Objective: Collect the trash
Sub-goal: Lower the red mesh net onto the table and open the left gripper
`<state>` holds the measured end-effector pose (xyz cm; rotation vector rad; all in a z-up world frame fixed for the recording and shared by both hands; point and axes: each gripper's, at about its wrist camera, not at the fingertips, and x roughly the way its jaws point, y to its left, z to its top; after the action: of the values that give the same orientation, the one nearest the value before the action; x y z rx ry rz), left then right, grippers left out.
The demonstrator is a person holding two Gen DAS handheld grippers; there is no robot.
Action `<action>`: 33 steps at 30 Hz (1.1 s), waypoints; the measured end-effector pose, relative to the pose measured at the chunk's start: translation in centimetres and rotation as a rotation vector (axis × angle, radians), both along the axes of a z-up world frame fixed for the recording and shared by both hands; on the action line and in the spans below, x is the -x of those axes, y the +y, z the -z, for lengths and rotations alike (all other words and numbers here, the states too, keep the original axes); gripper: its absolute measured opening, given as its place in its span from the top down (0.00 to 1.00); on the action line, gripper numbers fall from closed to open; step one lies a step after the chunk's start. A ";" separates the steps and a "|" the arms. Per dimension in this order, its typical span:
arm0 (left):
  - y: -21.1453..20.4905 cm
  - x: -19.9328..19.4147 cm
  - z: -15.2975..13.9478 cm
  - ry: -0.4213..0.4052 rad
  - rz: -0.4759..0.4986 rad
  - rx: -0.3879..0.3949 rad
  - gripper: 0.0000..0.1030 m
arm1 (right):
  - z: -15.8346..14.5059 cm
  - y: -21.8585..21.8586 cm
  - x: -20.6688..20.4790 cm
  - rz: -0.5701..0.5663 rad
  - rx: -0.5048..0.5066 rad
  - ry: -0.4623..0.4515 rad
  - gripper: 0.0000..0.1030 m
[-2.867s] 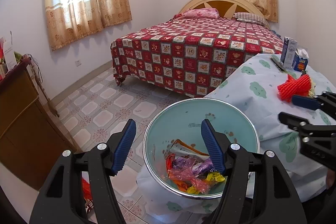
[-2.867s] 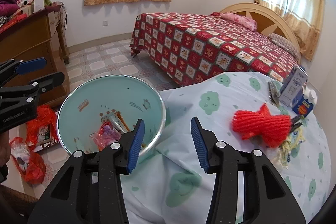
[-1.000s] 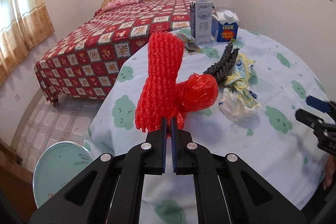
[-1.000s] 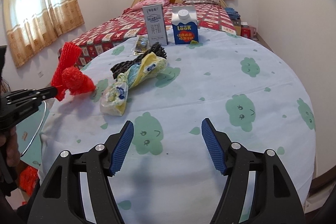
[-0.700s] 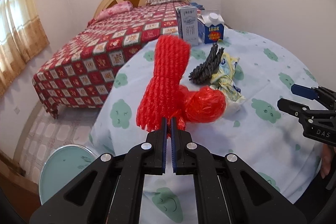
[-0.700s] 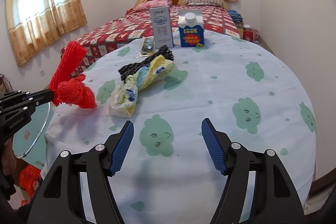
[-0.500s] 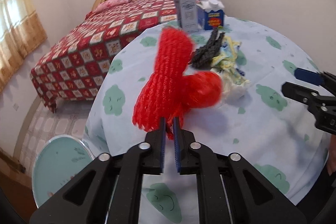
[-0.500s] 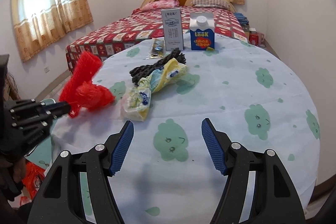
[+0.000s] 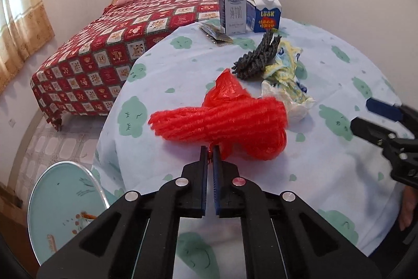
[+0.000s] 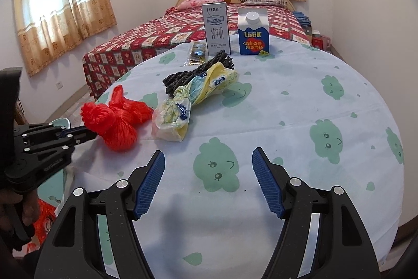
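Two tongs are in my hands over the round table [image 10: 300, 101], whose pale cloth with green cloud faces fills most of what I see; beyond its far edge stands the bed [image 10: 162, 41] under a red patchwork cover. Down on the tiled floor to my left, just beside the table's edge, sits the teal trash bin [image 9: 60, 203], with a few scraps showing at its bottom. On the table itself, the largest bit of trash is the red foam net [image 9: 222, 122], bundled with a red plastic bag and lying near the left edge; my left gripper [image 9: 211, 151] is clenched on its near edge, the jaws pinched nearly together with a sliver of red between them. Just beside the net to the right lies a crumpled yellow and white plastic bag [image 10: 193, 98], and a black foam net [image 10: 198, 72] rests touching it on the far side. At the far edge stand two cartons upright, a grey milk carton [image 10: 216, 29] and a blue carton [image 10: 253, 34] with a white cap, close together, with a small dark wrapper [image 10: 197, 52] lying flat just left of them. My right gripper [image 10: 209, 182] hangs released above bare cloth, its blue pads wide apart, nothing between them.
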<state>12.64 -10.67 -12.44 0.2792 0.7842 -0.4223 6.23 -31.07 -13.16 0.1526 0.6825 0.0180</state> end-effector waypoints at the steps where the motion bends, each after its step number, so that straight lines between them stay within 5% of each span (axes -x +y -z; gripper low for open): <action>1: 0.1 0.2 -0.3 -0.009 0.004 0.003 0.96 | 0.1 0.0 0.0 0.000 -0.001 0.004 0.33; 10: 1.3 1.3 -2.0 -0.026 0.011 0.022 0.90 | 0.5 0.7 0.0 -0.017 0.010 0.014 0.32; 12: 1.5 1.0 -1.1 -0.022 -0.028 -0.005 0.65 | 0.5 0.8 0.0 -0.018 0.014 0.015 0.32; 15: 1.9 0.6 -0.2 0.006 -0.044 0.000 0.62 | 0.4 0.7 0.1 -0.015 0.018 0.012 0.32; 21: 2.2 1.4 -0.5 -0.025 -0.039 -0.003 0.34 | 0.6 0.0 0.3 0.002 0.024 0.017 0.30; 33: -0.3 2.4 -1.8 -0.047 -0.027 0.039 0.27 | 0.4 -0.5 0.5 0.021 0.022 0.010 0.30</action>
<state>10.22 -10.92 -10.64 0.2409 0.7323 -0.4043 5.75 -31.60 -13.56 0.1386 0.6912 -0.0106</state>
